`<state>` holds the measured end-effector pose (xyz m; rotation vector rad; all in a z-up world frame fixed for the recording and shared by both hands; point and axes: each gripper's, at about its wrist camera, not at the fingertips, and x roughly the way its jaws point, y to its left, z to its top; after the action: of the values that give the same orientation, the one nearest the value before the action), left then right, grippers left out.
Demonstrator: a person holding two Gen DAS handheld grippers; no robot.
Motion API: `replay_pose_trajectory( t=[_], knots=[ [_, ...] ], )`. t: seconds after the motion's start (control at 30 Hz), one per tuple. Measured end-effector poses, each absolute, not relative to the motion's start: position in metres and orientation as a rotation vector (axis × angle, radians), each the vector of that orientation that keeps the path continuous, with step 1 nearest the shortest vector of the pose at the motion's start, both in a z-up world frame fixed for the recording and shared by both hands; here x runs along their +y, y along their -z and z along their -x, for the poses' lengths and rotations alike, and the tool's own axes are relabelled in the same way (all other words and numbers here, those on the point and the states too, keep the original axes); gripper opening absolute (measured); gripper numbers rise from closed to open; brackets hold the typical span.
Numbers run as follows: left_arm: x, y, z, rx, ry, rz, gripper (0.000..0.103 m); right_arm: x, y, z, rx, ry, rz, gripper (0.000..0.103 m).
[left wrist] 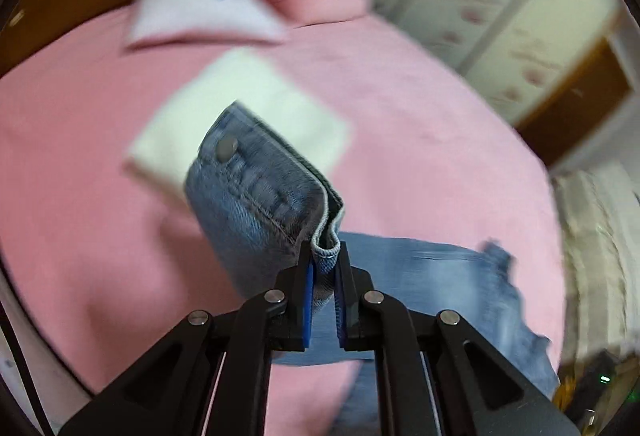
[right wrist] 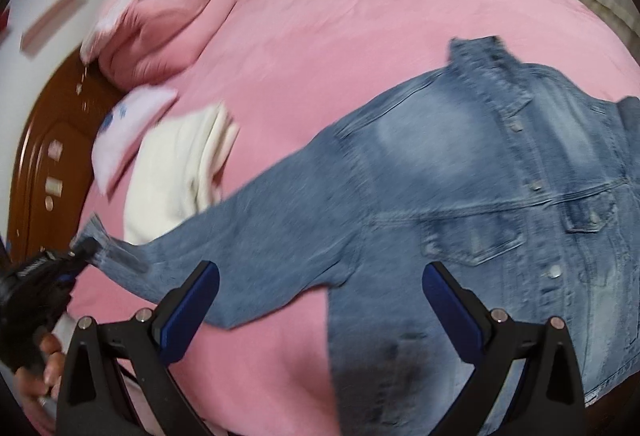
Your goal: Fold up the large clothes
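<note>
Denim jacket (right wrist: 460, 196) lies spread on the pink bed (right wrist: 340, 16). Your left gripper (left wrist: 324, 256) pinches the sleeve cuff (left wrist: 256, 172); right gripper (right wrist: 320, 300) hovers spread, empty. Sleeve fold in hand: next, carry the cuff across the body.

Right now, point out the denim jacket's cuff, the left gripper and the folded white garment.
cuff (left wrist: 256, 172), left wrist view, on the buttoned band.
left gripper (left wrist: 325, 256), left wrist view, between its fingertips.
white garment (right wrist: 172, 172), right wrist view, on its top layer.
</note>
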<state>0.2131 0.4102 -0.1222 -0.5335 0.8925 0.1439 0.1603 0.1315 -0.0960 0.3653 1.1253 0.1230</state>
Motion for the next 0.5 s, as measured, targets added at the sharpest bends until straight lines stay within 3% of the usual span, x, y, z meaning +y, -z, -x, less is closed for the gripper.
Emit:
replay_pose_trajectory(
  t=[0.1, 0.27, 0.4, 0.5],
  knots=[
    [0.338, 0.103, -0.236, 0.852, 0.010, 0.540, 0.006, 0.090, 0.091, -0.162, 1.075, -0.088, -0.385, 0.102],
    [0.224, 0.118, -0.264, 0.852, 0.161, 0.534, 0.006, 0.008, 0.093, -0.163, 0.993, -0.008, -0.417, 0.102],
    [0.139, 0.169, -0.288, 0.898, 0.209, 0.548, 0.007, -0.066, 0.117, -0.167, 0.959, 0.063, -0.415, 0.102],
    [0.080, 0.236, -0.308, 1.093, 0.193, 0.447, 0.013, -0.102, 0.148, -0.169, 0.990, 0.085, -0.377, 0.102]
  ],
)
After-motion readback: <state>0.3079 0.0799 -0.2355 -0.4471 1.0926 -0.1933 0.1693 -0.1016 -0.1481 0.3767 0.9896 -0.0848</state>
